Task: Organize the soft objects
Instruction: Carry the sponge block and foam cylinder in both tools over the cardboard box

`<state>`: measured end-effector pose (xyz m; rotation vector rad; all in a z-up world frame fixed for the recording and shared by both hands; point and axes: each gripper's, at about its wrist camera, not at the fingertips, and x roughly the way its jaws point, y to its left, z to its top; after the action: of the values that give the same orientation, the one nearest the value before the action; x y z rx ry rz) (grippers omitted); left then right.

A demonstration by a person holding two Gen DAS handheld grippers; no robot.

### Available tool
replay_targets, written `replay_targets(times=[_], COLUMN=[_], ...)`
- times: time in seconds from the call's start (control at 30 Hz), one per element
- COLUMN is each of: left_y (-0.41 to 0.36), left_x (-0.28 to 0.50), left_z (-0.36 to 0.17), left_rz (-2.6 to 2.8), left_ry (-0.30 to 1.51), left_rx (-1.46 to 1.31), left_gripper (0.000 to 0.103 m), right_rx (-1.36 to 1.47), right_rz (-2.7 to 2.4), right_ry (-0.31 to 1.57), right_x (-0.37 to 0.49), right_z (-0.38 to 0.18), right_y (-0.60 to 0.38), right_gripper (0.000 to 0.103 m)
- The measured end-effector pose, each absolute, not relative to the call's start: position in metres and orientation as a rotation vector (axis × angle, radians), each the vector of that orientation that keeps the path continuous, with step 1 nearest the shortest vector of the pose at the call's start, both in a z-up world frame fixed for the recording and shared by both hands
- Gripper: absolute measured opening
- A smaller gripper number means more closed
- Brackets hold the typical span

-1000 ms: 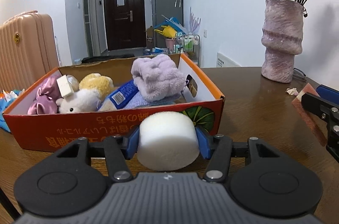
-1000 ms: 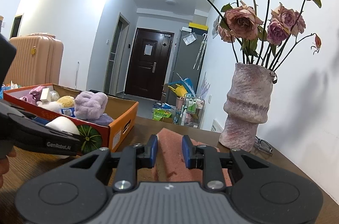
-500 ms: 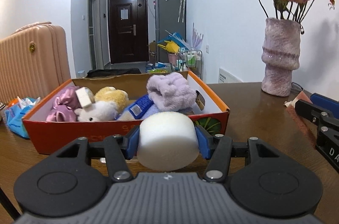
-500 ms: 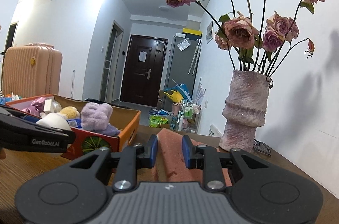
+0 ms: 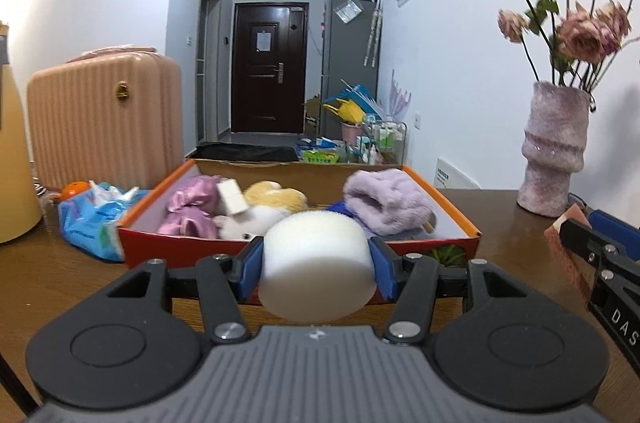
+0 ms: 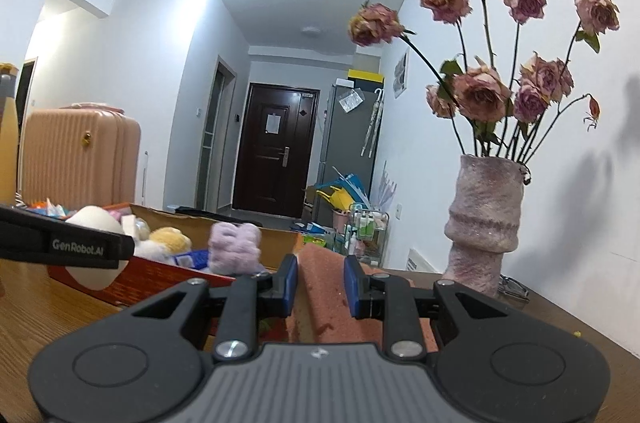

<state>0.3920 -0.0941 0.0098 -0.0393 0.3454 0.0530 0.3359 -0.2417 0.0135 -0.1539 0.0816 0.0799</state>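
My left gripper [image 5: 316, 267] is shut on a white round sponge [image 5: 316, 263] and holds it just in front of the near wall of an orange cardboard box [image 5: 168, 247]. The box holds soft things: a purple fluffy cloth [image 5: 386, 201], a yellow plush [image 5: 276, 197], a white plush [image 5: 240, 225] and a shiny pink item [image 5: 190, 201]. My right gripper [image 6: 320, 281] is shut on a reddish-brown sponge [image 6: 324, 287], to the right of the box [image 6: 160, 273]; it also shows in the left wrist view [image 5: 560, 243].
A pink vase [image 5: 554, 159] with dried roses stands at the table's back right, also in the right wrist view [image 6: 484, 223]. A blue plastic bag [image 5: 96, 219] lies left of the box. A pink suitcase [image 5: 104, 115] stands behind the wooden table [image 5: 60, 287].
The left gripper with the white sponge has risen and tilted up, so the box looks lower and farther. The right gripper has also lifted with the brown sponge.
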Motion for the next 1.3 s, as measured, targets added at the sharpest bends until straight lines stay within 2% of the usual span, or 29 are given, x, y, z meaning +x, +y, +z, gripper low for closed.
replay_targets(times=[0.73, 1.3], left_y=[-0.02, 0.001], left_x=[0.351, 0.372], left_z=[0.034, 0.043], left_rz=[0.125, 0.165], left_ry=[0.248, 0.205], left_rx=[-0.084, -0.116], left_gripper=[0.056, 0.056], right_rx=[-0.134, -0.154], right_rz=[0.13, 0.157], right_ry=[0.018, -0.04], right_x=[0.316, 0.349], right_z=[0.021, 0.026], right_y=[-0.162, -0.129], right_gripper=[0.024, 0.024])
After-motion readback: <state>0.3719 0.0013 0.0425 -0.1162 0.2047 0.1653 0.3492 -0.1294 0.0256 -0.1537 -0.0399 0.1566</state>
